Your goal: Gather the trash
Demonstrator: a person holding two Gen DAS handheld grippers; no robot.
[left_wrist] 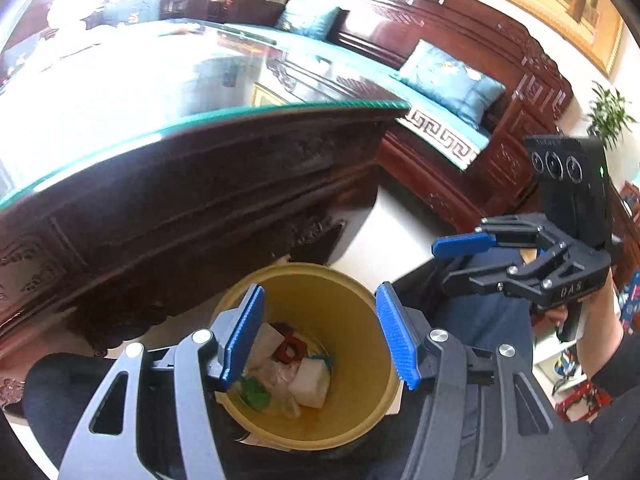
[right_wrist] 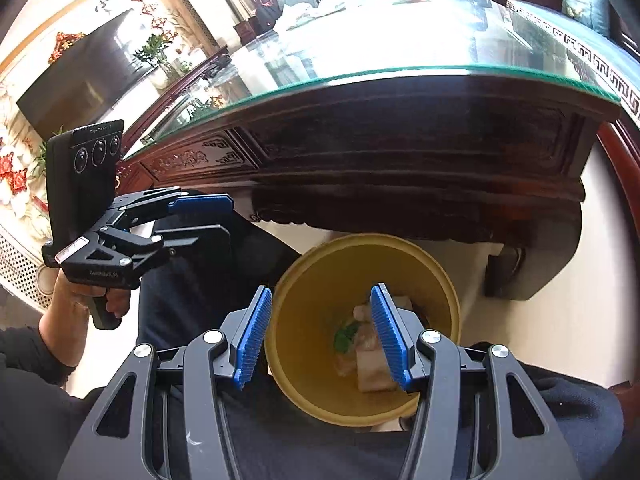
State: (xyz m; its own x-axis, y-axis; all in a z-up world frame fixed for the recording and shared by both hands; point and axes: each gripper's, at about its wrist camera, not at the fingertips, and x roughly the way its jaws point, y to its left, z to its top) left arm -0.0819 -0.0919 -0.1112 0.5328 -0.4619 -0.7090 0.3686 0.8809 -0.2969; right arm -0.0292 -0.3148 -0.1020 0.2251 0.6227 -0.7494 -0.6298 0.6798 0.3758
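Trash [left_wrist: 288, 376] fills yellow bin [left_wrist: 360, 420]; right tongs [left_wrist: 456, 264] read "DAS".

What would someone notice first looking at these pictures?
Probably the yellow bin on the floor below both grippers, with white scraps, a red piece and something green at its bottom. Behind it stands a dark carved table under a glass top.

Glass-topped carved table [left_wrist: 200, 200], wooden sofa [left_wrist: 460, 92]

Black grippers, ribbed blue fingers [left_wrist: 244, 336]
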